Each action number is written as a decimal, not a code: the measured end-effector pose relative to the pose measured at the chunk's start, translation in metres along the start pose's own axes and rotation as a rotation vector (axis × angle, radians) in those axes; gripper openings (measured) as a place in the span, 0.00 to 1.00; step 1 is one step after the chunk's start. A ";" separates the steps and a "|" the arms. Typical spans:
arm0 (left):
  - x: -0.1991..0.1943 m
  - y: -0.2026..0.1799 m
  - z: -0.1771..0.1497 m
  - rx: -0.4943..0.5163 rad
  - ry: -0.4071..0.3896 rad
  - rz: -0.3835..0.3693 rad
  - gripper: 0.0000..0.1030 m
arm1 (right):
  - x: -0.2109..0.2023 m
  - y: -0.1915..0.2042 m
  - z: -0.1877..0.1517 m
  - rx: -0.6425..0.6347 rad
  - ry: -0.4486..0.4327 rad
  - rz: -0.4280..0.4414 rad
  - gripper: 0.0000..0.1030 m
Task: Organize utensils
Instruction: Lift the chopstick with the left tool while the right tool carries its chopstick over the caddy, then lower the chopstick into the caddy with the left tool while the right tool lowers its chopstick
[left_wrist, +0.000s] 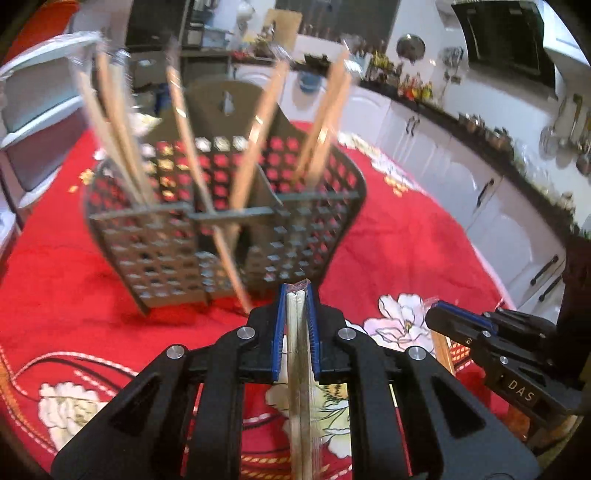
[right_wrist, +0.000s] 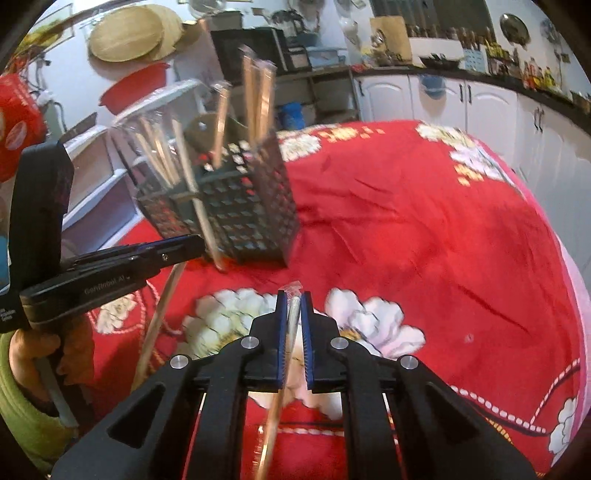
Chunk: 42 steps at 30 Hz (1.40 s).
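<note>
A dark grey perforated basket (left_wrist: 159, 251) with compartments stands on the red cloth, and several wrapped chopsticks (left_wrist: 258, 147) stick up out of it. One stick (left_wrist: 229, 269) runs down past the basket's front wall to the cloth. My left gripper (left_wrist: 295, 291) is shut on a wrapped chopstick pair (left_wrist: 297, 369), just in front of the basket. My right gripper (right_wrist: 294, 299) is shut on another wrapped pair (right_wrist: 284, 369), further right of the basket (right_wrist: 240, 221). In the right wrist view the left gripper (right_wrist: 195, 242) shows with its pair (right_wrist: 159, 321) hanging down.
A red floral tablecloth (right_wrist: 424, 240) covers the round table. White cabinets (left_wrist: 480, 192) line the far right side, and a white shelf unit (left_wrist: 33, 110) stands beyond the table's left. A hand in a green sleeve (right_wrist: 22, 387) holds the left gripper.
</note>
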<state>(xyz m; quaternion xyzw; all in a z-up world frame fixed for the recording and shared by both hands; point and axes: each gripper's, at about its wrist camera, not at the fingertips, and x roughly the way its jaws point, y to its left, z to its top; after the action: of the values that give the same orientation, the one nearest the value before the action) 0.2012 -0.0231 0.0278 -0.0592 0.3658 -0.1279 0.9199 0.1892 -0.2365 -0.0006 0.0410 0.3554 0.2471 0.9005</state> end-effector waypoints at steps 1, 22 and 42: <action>-0.003 0.003 0.002 -0.006 -0.009 0.002 0.05 | -0.003 0.005 0.003 -0.012 -0.012 0.006 0.07; -0.095 0.037 0.047 -0.054 -0.256 0.029 0.05 | -0.048 0.075 0.075 -0.157 -0.231 0.105 0.06; -0.140 0.033 0.118 -0.033 -0.445 0.072 0.05 | -0.080 0.106 0.147 -0.216 -0.429 0.147 0.06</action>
<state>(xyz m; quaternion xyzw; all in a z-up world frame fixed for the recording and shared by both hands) 0.1906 0.0498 0.1984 -0.0880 0.1577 -0.0727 0.9809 0.1923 -0.1664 0.1845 0.0220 0.1238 0.3342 0.9341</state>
